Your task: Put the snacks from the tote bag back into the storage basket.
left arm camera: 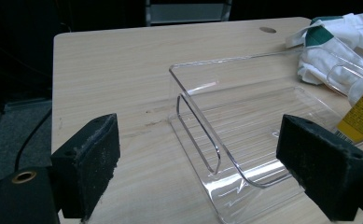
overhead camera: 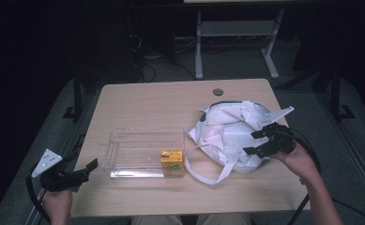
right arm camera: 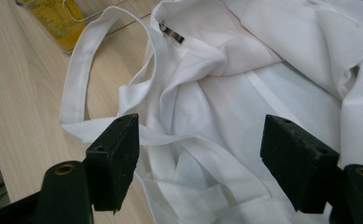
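Over on the right side of the table (overhead camera: 142, 101), your right gripper (overhead camera: 260, 142) hovers just above the crumpled white cloth bag (overhead camera: 227, 133), jaws spread wide with nothing pinched, its strap (right arm camera: 76, 84) looping out toward the clear plastic bin (overhead camera: 145, 152). Your left gripper (overhead camera: 84, 169) sits at the table's near-left edge, also gaping, pointed at that bin with the yellow carton (overhead camera: 172, 162) inside.

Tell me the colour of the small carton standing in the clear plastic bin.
Yellow-orange, with some green near its base: the small carton in the clear plastic bin shows best in the high view.
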Motion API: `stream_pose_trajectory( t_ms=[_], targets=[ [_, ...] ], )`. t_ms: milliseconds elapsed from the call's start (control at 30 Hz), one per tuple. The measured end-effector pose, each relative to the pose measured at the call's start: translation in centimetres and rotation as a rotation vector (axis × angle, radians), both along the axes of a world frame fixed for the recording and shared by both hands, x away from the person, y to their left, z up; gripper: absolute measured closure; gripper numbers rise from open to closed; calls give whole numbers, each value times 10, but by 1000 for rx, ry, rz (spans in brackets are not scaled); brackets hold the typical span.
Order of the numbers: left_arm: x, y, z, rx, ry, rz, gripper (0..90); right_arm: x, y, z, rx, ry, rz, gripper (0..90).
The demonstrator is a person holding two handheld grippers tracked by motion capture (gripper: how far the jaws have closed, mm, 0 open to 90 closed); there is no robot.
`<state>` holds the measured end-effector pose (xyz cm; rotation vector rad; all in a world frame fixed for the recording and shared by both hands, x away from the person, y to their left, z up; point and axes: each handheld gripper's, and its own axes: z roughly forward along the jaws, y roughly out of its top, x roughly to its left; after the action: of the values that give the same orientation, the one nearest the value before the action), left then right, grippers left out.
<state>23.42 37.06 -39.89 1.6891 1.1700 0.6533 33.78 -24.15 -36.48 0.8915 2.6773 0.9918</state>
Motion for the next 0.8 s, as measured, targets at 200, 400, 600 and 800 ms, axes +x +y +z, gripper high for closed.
stream_pose_trajectory(
  t_ms=[200,400,600,800],
  targets=[
    [1,-1,-1,-2,2,-5,130,-6,-11,-6,7,-3,-29,271],
    [1,-2,-2,-3,2,-8,130,-13,-21,-13,19,-3,-55,267],
    [1,-4,-2,-2,0,-10,130,-20,-32,-19,31,0,-80,265],
    [1,-4,-3,7,8,-26,130,-26,-39,-23,40,6,-99,263]
  ],
)
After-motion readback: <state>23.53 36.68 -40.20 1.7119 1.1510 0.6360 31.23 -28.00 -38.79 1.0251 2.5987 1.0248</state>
